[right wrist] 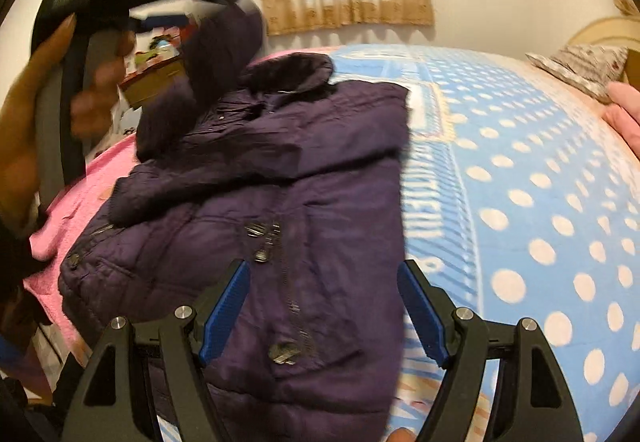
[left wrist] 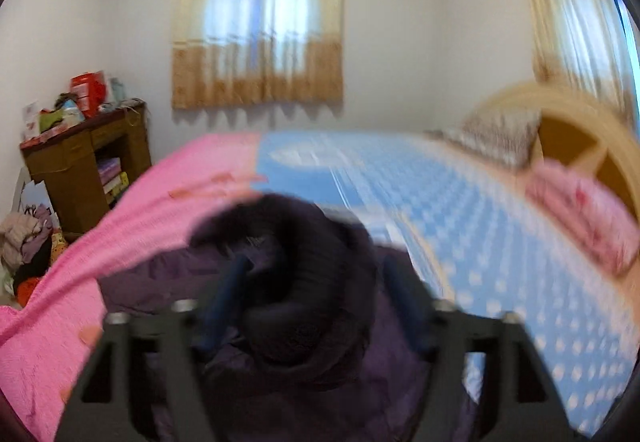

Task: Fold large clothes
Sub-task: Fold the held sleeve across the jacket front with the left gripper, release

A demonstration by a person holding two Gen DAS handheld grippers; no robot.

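Right wrist view: dark purple jacket (right wrist: 280, 178) lies front-up on the bed (right wrist: 540, 202), along the seam between the pink blanket (right wrist: 80, 186) and the blue dotted cover. Right gripper (right wrist: 324, 306) hovers over its hem, fingers spread. Left gripper (left wrist: 308, 306) looks spread too, dark collar fabric bunched between its fingers; grip unclear through blur.

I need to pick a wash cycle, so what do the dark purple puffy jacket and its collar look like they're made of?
The dark purple puffy jacket looks like a smooth, slightly shiny synthetic shell, nylon or polyester, judging by its quilted seams and padded bulk. Its collar looks darker and fuzzy, probably faux fur, though blur leaves that open.
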